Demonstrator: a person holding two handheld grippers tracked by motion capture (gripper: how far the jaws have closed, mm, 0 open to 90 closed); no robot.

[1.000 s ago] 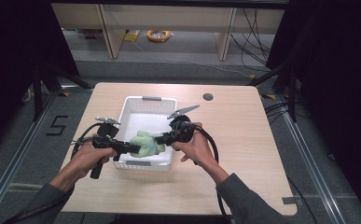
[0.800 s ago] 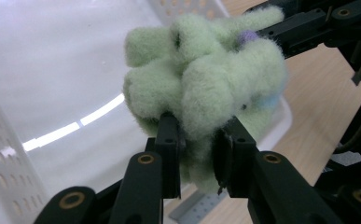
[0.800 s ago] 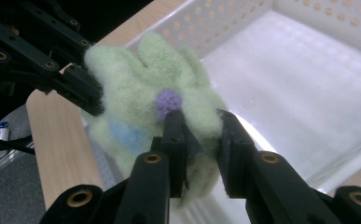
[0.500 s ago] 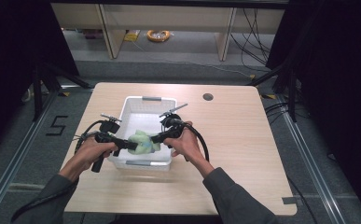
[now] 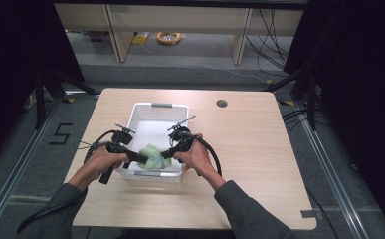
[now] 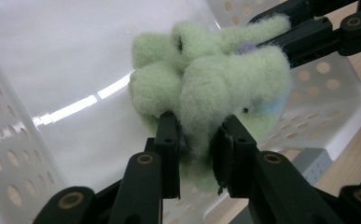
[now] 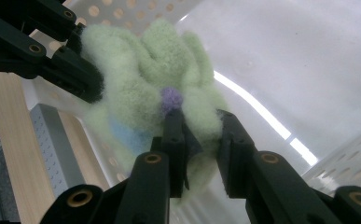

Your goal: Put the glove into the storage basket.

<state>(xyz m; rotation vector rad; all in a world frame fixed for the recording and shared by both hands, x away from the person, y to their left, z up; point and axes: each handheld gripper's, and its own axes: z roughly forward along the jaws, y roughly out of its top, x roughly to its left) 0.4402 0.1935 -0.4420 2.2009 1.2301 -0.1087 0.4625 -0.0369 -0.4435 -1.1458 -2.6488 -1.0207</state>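
Progress looks near the end: the fuzzy pale-green knitted cloth (image 5: 152,158) hangs inside the white perforated plastic basket (image 5: 153,106) on the wooden desk (image 5: 252,154), apparently just above its floor (hard to judge), with left hand-held gripper (image 6: 196,140) and right hand-held gripper (image 7: 200,133) each clenched on it; release remains.

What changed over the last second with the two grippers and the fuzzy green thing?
Both grippers, the left gripper and right gripper, carried the green fuzzy item toward the person and lower, into the near end of the white basket. Both stayed clamped on it; the basket and table kept their places.
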